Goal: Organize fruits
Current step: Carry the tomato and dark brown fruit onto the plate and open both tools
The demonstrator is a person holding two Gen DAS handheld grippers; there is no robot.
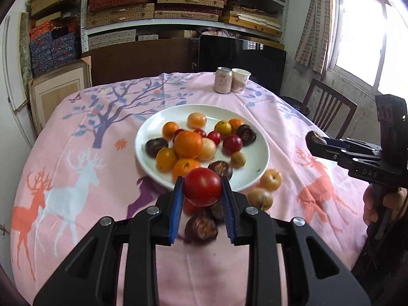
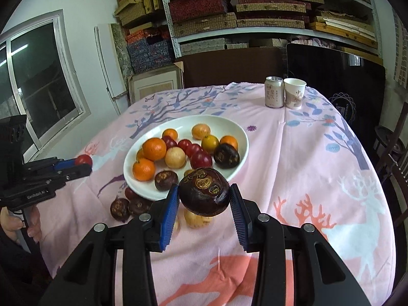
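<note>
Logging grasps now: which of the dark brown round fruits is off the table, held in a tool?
The large dark brown fruit with tan markings, clamped between the right tool's blue pads; the other dark ones lie on the white plate or the tablecloth.

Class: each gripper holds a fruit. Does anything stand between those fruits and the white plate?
Nothing visible does. The red tomato and dark water chestnut hang just short of the white plate; loose fruits lie below them on the tablecloth.

Drink can point(image 2: 274, 92) touching paper cup point(image 2: 294, 93), far table edge; shelves point(image 2: 267, 7) w/ boxes behind.
</note>
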